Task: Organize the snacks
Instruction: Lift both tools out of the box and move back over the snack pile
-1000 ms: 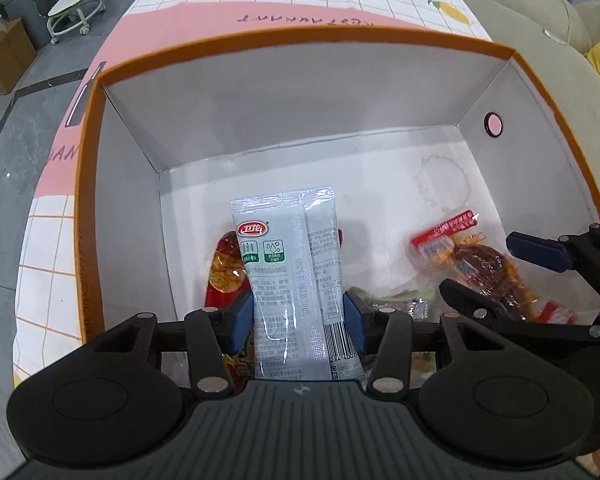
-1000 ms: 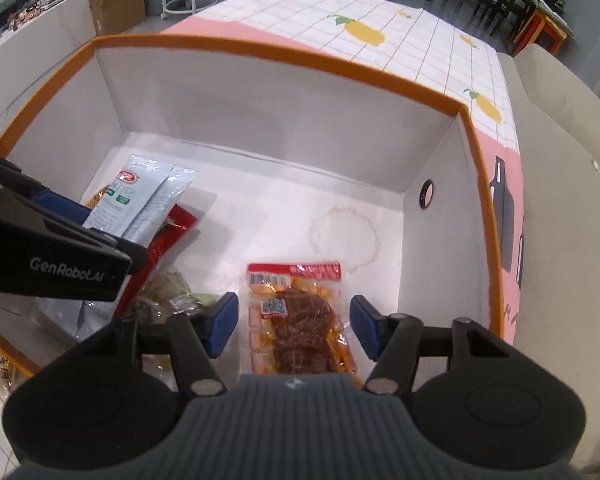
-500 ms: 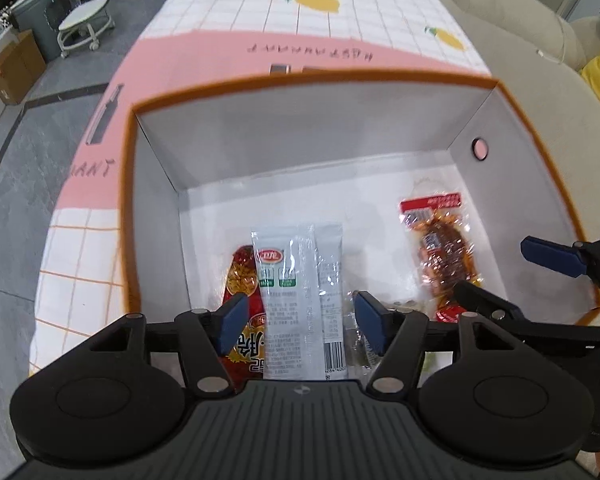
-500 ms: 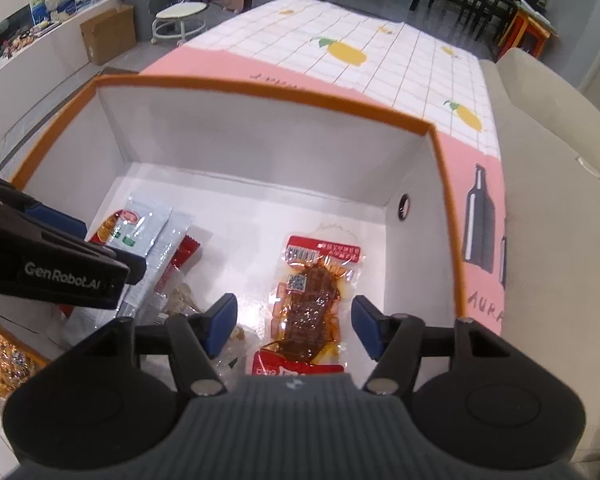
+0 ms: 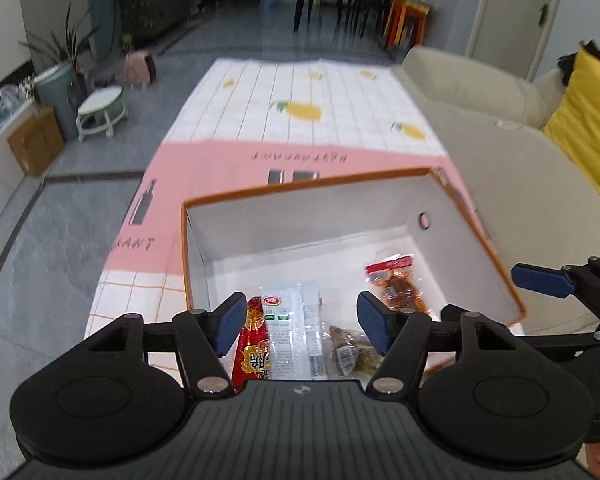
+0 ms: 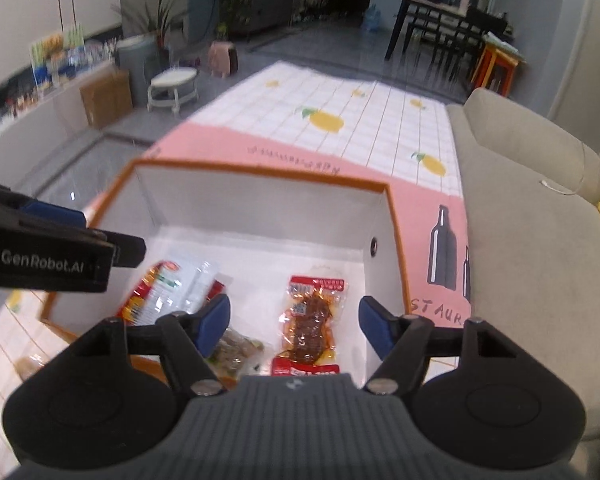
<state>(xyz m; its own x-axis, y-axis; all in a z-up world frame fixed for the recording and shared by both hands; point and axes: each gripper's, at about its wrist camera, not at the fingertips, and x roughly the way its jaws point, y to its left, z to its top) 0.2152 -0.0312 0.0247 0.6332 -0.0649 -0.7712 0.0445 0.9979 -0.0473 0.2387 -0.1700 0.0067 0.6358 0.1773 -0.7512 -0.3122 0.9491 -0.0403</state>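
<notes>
Snacks in box [image 5: 466,236] — below left gripper [image 5: 302,322], jaws apart, empty

Both tongs [image 5: 302,322] [image 6: 294,322] agape, empty.

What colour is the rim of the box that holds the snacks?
Orange. The rim runs around the white-walled box, clearest in the right wrist view.

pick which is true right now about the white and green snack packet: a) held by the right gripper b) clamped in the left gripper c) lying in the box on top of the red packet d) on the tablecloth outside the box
c: the white and green snack packet lies in the orange-rimmed box, overlapping the red packet; the left gripper and the right gripper are both open and hold nothing.
</notes>
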